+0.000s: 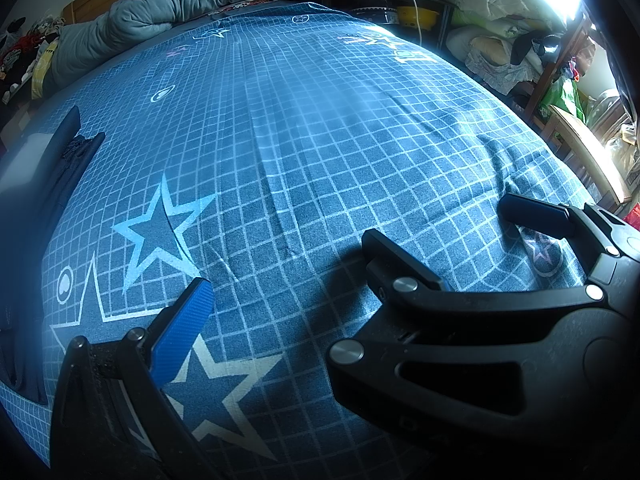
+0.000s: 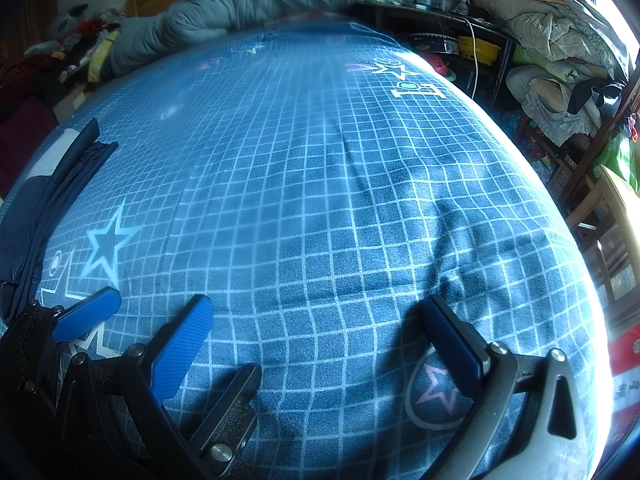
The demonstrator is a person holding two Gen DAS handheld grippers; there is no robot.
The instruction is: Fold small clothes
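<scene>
Nearest, the left gripper (image 1: pixel 304 300) and right gripper (image 2: pixel 316 344) sat side by side and overlapping, both spread wide and holding nothing, low over the blue grid-and-star printed bedsheet (image 2: pixel 320 200). Off to the left, at the sheet's edge, lay the dark navy zippered garment (image 2: pixel 52 200), apart from both grippers. Farthest back, a bunched grey quilted duvet (image 1: pixel 180 4) lay across the bed's head

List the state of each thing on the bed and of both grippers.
left gripper, open, empty, over the sheet.
right gripper, open, empty.
navy garment, lying bunched at the bed's edge, not gripped.
grey quilt, bunched up at the far end.
bed sheet, spread out, slightly creased.
</scene>
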